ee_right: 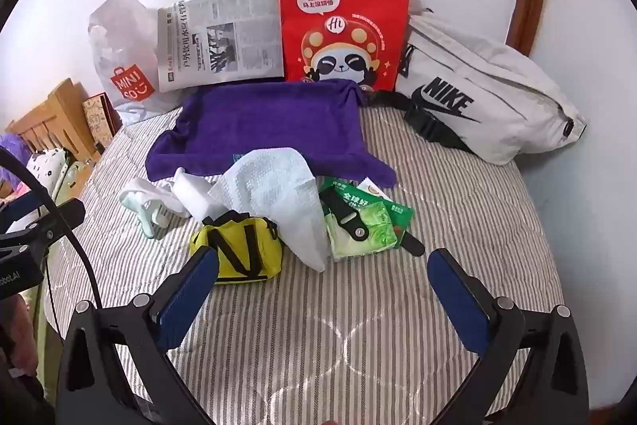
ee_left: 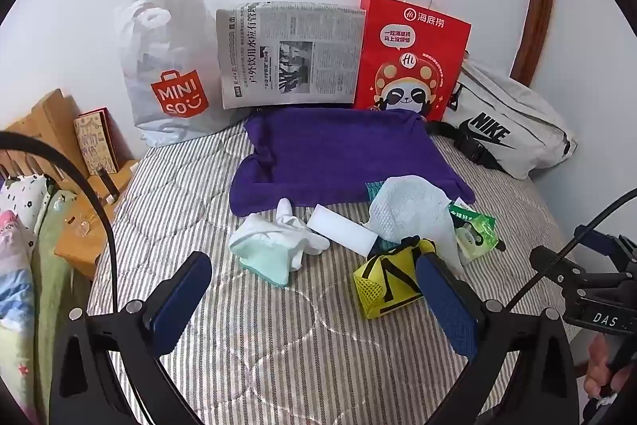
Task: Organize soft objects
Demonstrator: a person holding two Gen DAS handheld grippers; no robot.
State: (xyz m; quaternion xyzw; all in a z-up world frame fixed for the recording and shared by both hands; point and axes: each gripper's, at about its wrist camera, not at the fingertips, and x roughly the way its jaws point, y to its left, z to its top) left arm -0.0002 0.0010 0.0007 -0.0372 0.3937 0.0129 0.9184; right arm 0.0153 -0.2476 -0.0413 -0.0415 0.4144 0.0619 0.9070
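both grippers, left gripper (ee_left: 314, 289) and right gripper (ee_right: 322, 289), are hovering with jaws spread fully wide and holding nothing, likely sizing up the soft pile: yellow pouch (ee_right: 239, 249) at eleven o'clock, white cloth (ee_right: 274, 186) at twelve, on the striped bed (ee_right: 358, 325).

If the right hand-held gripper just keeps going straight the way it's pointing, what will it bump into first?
Probably the striped bedcover: the open right hand-held gripper tilts down at bare quilt. Beyond that patch lie the white cloth and green tissue pack, though depth is hard to judge.
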